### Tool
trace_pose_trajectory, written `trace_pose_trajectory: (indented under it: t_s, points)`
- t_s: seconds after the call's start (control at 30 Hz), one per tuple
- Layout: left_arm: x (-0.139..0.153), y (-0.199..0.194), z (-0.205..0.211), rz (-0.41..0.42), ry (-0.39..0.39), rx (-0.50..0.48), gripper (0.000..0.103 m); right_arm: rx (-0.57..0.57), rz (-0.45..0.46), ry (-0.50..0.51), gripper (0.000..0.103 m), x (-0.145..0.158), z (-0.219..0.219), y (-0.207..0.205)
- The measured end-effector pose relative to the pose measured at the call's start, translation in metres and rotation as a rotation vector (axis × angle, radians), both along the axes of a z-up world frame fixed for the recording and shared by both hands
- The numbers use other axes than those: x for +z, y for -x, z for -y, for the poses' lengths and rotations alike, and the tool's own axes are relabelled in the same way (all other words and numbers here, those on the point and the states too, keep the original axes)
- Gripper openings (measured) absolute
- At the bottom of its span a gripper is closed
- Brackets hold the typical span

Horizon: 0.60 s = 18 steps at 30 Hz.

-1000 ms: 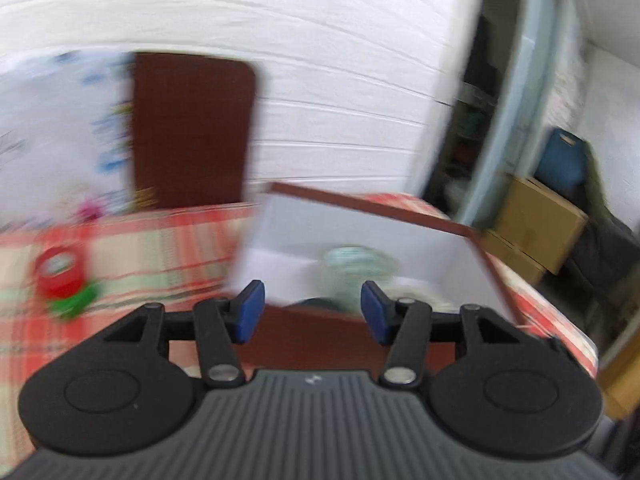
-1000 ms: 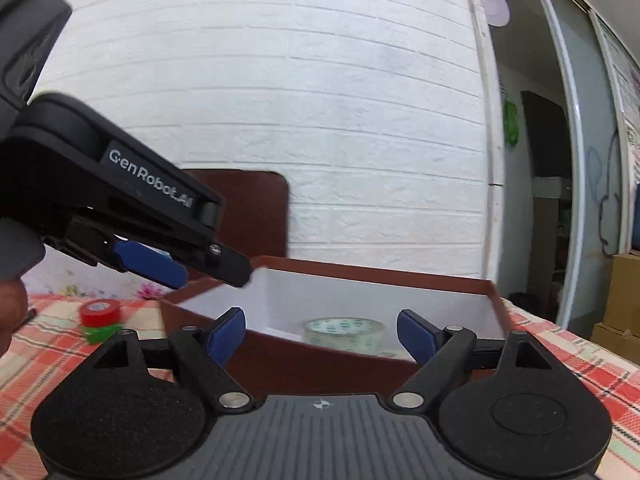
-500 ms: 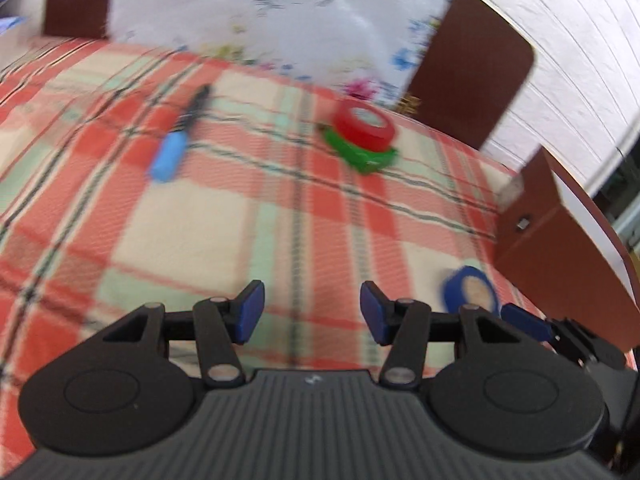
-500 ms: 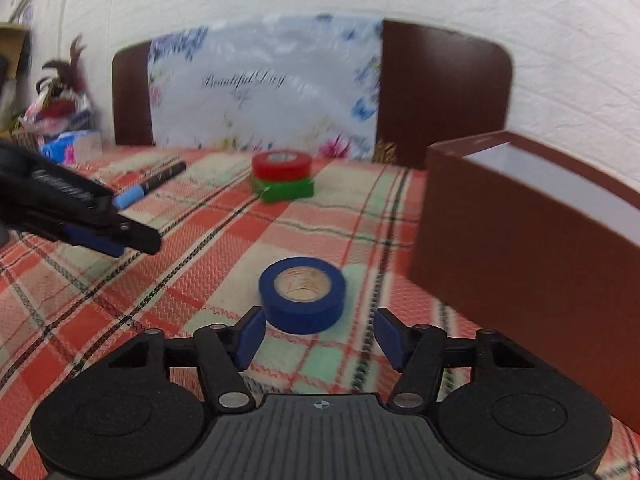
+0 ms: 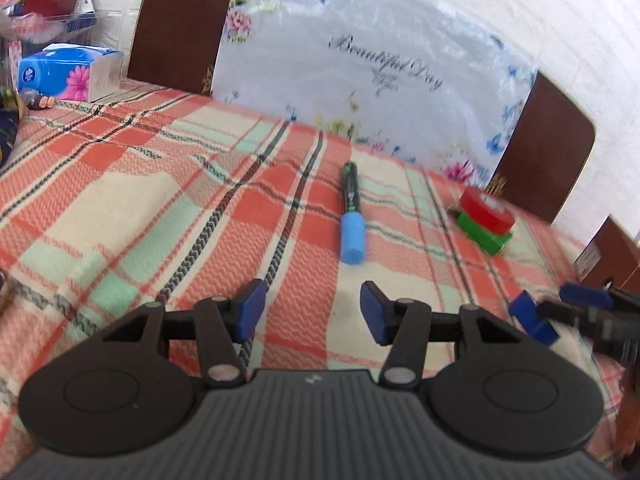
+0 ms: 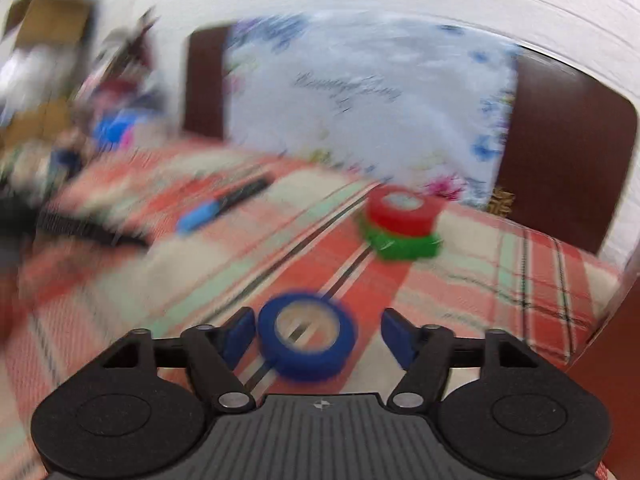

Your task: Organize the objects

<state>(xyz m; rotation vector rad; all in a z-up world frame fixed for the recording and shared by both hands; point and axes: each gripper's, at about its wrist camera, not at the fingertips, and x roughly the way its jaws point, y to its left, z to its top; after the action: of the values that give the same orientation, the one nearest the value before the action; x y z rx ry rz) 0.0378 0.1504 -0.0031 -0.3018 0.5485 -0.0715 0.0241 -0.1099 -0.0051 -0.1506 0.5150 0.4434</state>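
A blue tape roll (image 6: 307, 334) lies flat on the plaid tablecloth between the open fingers of my right gripper (image 6: 318, 338); the pads stand apart from it. A red tape roll (image 6: 401, 211) sits on a green one (image 6: 404, 245) farther back, also in the left wrist view (image 5: 485, 209). A marker with a blue cap (image 5: 351, 216) lies ahead of my open, empty left gripper (image 5: 310, 312). The right gripper (image 5: 560, 312) shows at the right edge of the left wrist view. The right wrist view is blurred.
A brown box (image 5: 612, 256) stands at the right edge. A floral bag (image 5: 376, 68) leans on dark chair backs behind the table. A blue tissue box (image 5: 68, 74) and clutter sit at the far left.
Both grippers swung from the brown box to the tabletop. My right gripper moved in so the blue roll lies between its fingers. My left gripper turned left toward the marker.
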Motion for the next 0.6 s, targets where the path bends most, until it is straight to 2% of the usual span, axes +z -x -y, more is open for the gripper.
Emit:
trace_pose_trajectory:
  t_s: [0.03,0.1,0.23,0.33,0.43,0.47,0.5,0.6]
  points:
    - [0.001,-0.001,0.002,0.002,-0.009,-0.001,0.057,-0.014,-0.008,-0.050,0.068,0.005,0.007,-0.010]
    - [0.001,-0.001,0.007,0.011,-0.043,-0.008,0.060,-0.022,0.002,-0.069,0.070,0.013,0.011,-0.027]
    - [0.000,-0.002,0.008,0.022,-0.050,-0.018,0.063,-0.087,0.050,-0.007,0.071,0.019,0.000,-0.066]
    - [-0.001,-0.002,0.004,0.027,-0.020,-0.018,0.063,-0.125,0.065,0.068,0.079,0.012,-0.015,-0.099]
    - [-0.002,-0.002,0.001,0.032,0.005,-0.017,0.063,-0.129,0.044,0.138,0.076,0.000,-0.028,-0.127]
    - [-0.002,-0.002,0.001,0.033,0.011,-0.017,0.063,-0.121,0.028,0.142,0.070,-0.004,-0.030,-0.132]
    - [-0.002,-0.002,0.000,0.034,0.015,-0.019,0.063,-0.112,0.012,0.127,0.070,-0.006,-0.029,-0.136]
    - [-0.002,-0.002,0.000,0.035,0.019,-0.019,0.063,-0.108,0.038,0.089,0.069,0.000,-0.026,-0.124]
